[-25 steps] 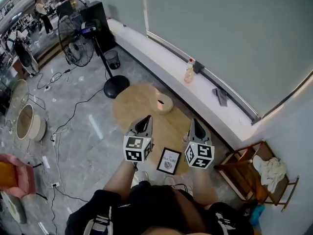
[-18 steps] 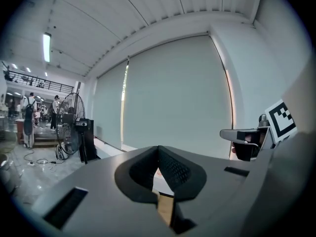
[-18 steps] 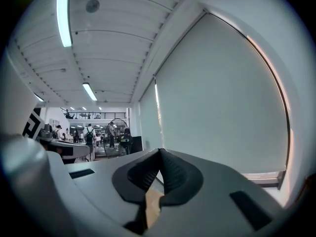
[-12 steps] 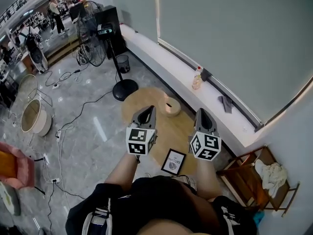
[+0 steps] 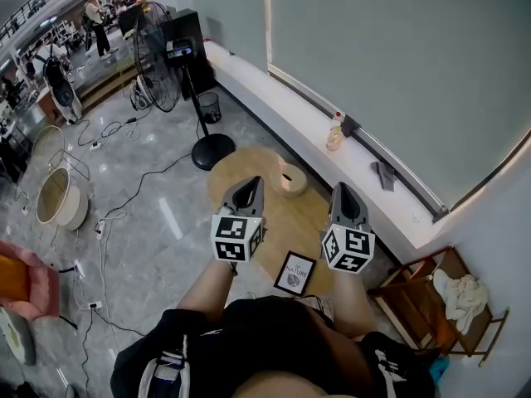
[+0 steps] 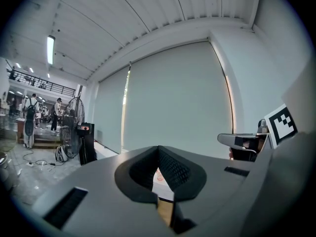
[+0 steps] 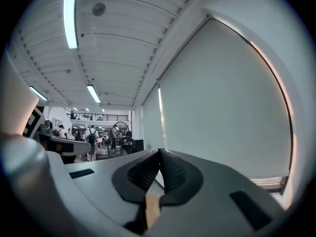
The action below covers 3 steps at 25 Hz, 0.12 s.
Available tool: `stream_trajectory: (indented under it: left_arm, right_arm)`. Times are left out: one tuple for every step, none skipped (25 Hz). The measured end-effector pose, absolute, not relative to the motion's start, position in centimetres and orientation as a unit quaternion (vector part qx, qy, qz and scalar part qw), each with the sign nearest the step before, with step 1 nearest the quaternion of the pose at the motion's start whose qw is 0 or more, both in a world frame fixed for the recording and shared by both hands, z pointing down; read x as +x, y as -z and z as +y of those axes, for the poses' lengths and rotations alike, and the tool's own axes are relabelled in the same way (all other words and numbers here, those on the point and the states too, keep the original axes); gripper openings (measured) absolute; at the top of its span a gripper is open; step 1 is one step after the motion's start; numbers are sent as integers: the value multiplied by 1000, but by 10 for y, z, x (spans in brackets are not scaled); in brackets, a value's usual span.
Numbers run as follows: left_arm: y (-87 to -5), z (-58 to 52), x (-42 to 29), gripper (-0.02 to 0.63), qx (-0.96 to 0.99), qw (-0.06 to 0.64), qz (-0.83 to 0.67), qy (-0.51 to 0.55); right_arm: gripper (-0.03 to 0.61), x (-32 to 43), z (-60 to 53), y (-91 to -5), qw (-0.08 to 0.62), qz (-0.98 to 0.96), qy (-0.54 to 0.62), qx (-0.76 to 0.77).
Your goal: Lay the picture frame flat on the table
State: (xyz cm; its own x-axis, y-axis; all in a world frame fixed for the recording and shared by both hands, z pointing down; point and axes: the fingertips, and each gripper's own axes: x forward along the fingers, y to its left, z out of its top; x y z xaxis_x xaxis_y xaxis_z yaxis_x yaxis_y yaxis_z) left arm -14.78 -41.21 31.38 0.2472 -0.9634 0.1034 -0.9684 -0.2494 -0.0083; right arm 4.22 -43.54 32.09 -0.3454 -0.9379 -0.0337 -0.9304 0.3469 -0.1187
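A black picture frame with a white print lies flat near the front edge of the round wooden table, seen in the head view. My left gripper and right gripper are held level, high above the table, one on each side of the frame and well apart from it. Both are shut with nothing between the jaws. The left gripper view shows its shut jaws against a window blind, the left gripper pointing at the wall. The right gripper likewise shows shut, empty jaws. Neither gripper view shows the frame.
A small round wooden holder stands at the table's far side. A standing fan and a waste bin are on the floor to the left. A bottle sits on the window ledge. A wooden rack with a cloth stands at the right.
Both grippers have risen away from the table, shut and empty. The picture frame stays flat where it lay. In the last half second almost nothing moved.
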Motion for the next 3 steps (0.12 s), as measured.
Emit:
stream_trajectory:
  left_arm:
    - [-309,-409,-146,20,790,28,-611,-42]
    - [-305,-406,-144,20,790,27,-611,-41]
    - [-300,-404,-142,20,791,25,-610,-40]
  right_arm:
    - [12,43,-432,-317,48,819,37,-570]
    - [12,45,-429,-313,48,819,35,-570]
    - [12,46,-427,-310,48,819,35,-571]
